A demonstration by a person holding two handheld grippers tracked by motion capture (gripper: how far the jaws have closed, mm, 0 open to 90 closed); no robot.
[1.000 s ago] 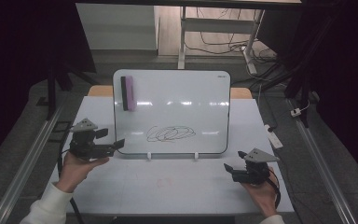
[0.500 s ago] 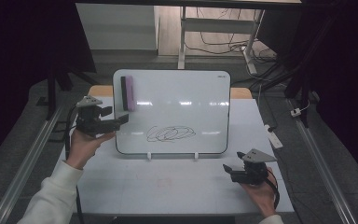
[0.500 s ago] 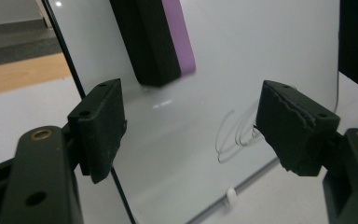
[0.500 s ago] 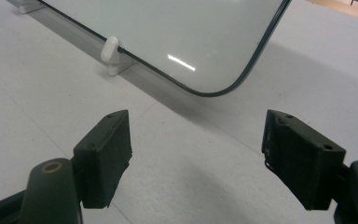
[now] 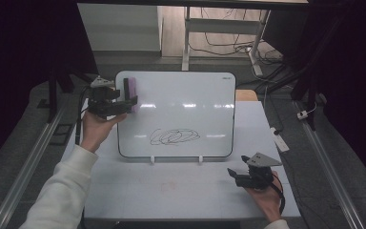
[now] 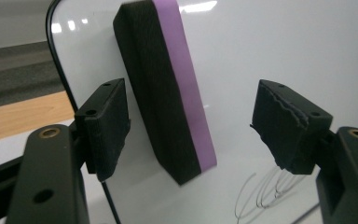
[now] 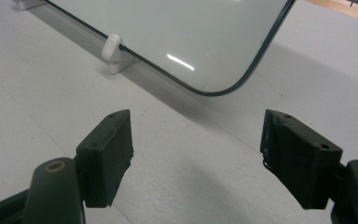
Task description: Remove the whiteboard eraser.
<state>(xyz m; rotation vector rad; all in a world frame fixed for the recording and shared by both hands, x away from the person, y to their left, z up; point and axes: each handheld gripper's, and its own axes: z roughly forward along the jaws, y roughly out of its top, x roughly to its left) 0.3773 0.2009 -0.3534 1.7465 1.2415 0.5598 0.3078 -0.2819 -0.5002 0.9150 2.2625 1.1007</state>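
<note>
A whiteboard [image 5: 186, 102] stands tilted on two white feet on the table, with a black scribble [image 5: 174, 137] low on it. A black and purple eraser [image 5: 130, 90] sticks upright to its upper left corner. My left gripper [image 5: 126, 101] is raised to that eraser. In the left gripper view the eraser [image 6: 168, 93] lies between the jaws of the left gripper [image 6: 196, 126]; they have just been closing, the right pad [image 6: 284, 126] still apart from it. My right gripper [image 5: 235, 175] rests low at the front right, open; its jaws have just been closing slightly around nothing.
The right gripper view shows the board's lower corner [image 7: 205, 56] and one white foot [image 7: 114, 51] just ahead of the right gripper [image 7: 196, 154]. A faint red mark [image 5: 167, 186] is on the white table. A small white object [image 5: 280, 140] lies at the right edge.
The left hand rose from the table's left side and moved right to the eraser on the board, jaws narrowing around it. The right hand stayed put.
</note>
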